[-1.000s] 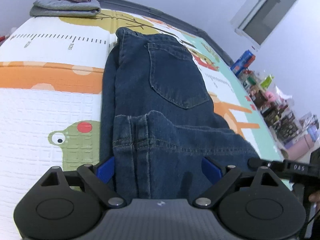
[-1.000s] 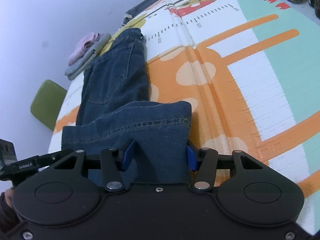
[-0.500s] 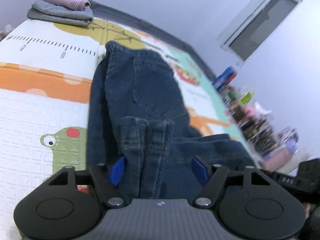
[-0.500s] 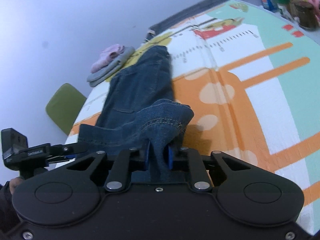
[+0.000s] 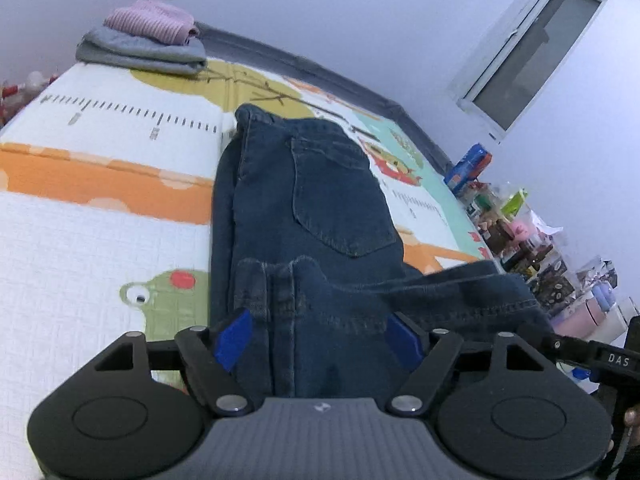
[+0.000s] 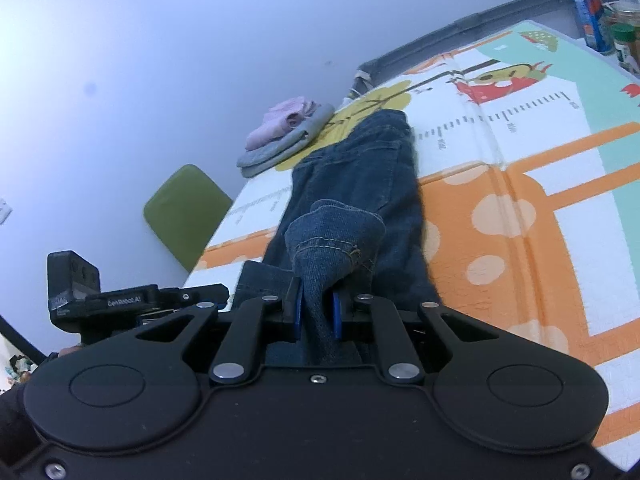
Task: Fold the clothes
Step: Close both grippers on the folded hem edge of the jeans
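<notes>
Jeans (image 5: 304, 208) lie lengthwise on the play mat (image 5: 100, 248), waistband toward 12 o'clock, back pocket up. The near end is lifted off the mat and folded up toward the cameras.

Right gripper (image 6: 316, 312): blue pads clamped together on a bunched leg hem of the jeans (image 6: 332, 240); the hem with its orange stitching balloons out just above the jaws. No gap visible between pad and cloth.

Left gripper (image 5: 318, 338): jaws wide and opening. A doubled hem of denim sits between the blue pads (image 5: 234, 338). Left pad is touching or just beside the cloth edge, cannot tell which; right pad is apart from it, so no clear pinch.

From the left wrist view, the right gripper's arm shows at 4 o'clock. From the right wrist view, the left gripper (image 6: 120, 300) shows at 9 o'clock.

Folded stack (image 5: 144, 46), pink on grey, sits at the mat's far edge, 11 o'clock of the jeans, well apart. Green chair (image 6: 186, 212) sits beyond the mat at 9 o'clock in the right view.
</notes>
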A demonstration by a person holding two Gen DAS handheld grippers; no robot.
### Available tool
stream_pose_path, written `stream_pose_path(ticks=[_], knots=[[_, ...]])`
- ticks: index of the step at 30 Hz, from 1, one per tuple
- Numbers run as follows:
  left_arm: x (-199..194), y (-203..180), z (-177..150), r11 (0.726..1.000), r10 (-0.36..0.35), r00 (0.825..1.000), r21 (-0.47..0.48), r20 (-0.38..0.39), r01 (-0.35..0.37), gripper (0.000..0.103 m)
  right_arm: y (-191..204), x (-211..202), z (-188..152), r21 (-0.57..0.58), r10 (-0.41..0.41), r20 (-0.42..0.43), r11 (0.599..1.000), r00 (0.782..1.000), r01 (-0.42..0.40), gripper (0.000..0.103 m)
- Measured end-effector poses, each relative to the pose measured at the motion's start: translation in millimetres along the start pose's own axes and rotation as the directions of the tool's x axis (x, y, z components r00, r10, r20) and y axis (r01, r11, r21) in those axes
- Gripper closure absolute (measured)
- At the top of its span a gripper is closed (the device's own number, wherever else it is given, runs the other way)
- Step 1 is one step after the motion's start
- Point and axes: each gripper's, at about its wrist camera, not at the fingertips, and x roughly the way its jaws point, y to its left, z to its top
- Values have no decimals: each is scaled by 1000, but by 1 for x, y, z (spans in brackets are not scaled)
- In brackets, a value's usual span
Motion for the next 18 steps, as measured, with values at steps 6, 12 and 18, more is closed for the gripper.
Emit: stream_pose_path(ticks=[6,12,18], knots=[[13,-2,12,998,-5,1000,64,24,4,19,-17,-1,-2,41,-62,-11,997,998,62,89],[33,3,20,992,-6,1000,124,1,6,14,-24,2,-3,56,-83,-22,995,996,84,89],[44,14,18,994,3,1000,111,-28,0,14,-30,6,-3,69,-100,-37,992,994,102,89]])
